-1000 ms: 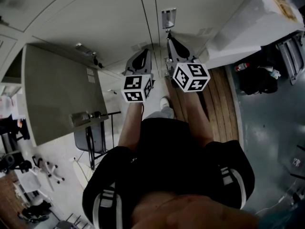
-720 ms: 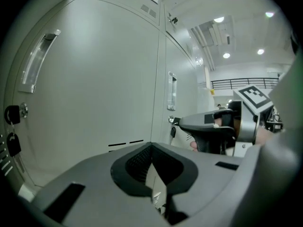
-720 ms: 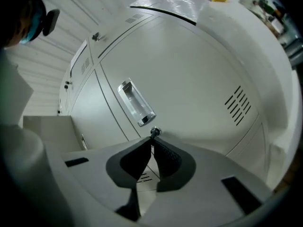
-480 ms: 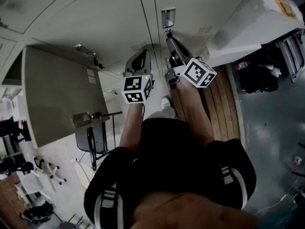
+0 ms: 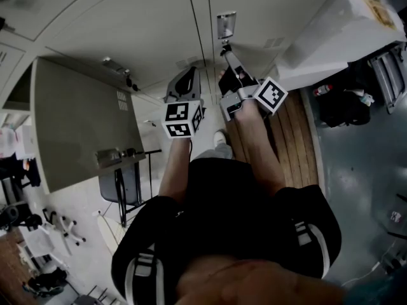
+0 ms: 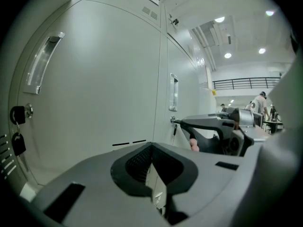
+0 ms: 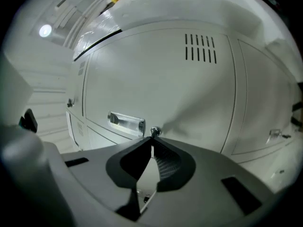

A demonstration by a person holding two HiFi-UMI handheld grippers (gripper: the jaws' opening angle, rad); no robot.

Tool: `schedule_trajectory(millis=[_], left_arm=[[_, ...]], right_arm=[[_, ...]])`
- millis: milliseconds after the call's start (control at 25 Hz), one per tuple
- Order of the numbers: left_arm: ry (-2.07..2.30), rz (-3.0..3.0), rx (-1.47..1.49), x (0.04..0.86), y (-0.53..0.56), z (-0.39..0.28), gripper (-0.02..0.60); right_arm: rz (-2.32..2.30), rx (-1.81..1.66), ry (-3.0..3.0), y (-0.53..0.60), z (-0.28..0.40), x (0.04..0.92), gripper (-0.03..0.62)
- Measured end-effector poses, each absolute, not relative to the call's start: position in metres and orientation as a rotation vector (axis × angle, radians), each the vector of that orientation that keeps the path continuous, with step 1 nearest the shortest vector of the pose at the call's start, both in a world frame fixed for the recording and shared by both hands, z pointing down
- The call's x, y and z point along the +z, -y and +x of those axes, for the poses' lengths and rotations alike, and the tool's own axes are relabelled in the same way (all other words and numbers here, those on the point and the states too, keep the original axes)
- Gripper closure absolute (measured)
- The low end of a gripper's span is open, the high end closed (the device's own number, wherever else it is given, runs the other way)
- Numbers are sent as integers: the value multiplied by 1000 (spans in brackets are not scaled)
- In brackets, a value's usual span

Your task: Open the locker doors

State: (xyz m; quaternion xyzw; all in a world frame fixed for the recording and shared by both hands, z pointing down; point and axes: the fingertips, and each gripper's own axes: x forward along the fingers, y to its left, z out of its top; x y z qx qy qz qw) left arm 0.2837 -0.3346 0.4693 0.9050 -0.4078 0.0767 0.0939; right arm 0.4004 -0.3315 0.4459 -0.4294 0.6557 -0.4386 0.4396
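Right tongs [image 7: 152,142]: clamped on lock key [image 7: 154,131]; recessed handle [image 7: 126,123] just beside key. Left tongs [image 6: 151,147]: together, empty, left of key, apart.

My left gripper [image 6: 151,146] is pinched shut on nothing, facing a closed door [image 6: 109,79] with a handle [image 6: 43,65] upper left, a key [image 6: 18,114] at its lock and a tag [image 6: 18,144] dangling. Off right, the right gripper [image 6: 179,121] tips against the next door's lock [image 6: 173,120].
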Motion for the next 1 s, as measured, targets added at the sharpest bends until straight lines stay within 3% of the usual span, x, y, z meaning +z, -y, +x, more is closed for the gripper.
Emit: schedule_trajectory(millis=[280,480,560,640,1000], left_arm=[[1235,2689,221,462,338,284,572],[1237,2691,224,461,340,286,572],[1240,2692,220,460,339,286,572],[1242,2692,214,460,339,286,572],[1235,2681,207,466,342,293,572]], right_arm=[[-836,-1176,-1451,332,400,448,560],[-972,-1104,-1585,333,401,445,557],[-1032,-1053,-1676,335,399,441,463],[-1084,-1002,-1761,335,397,436,412],[-1636,-586,-2166,335,393,428,384]])
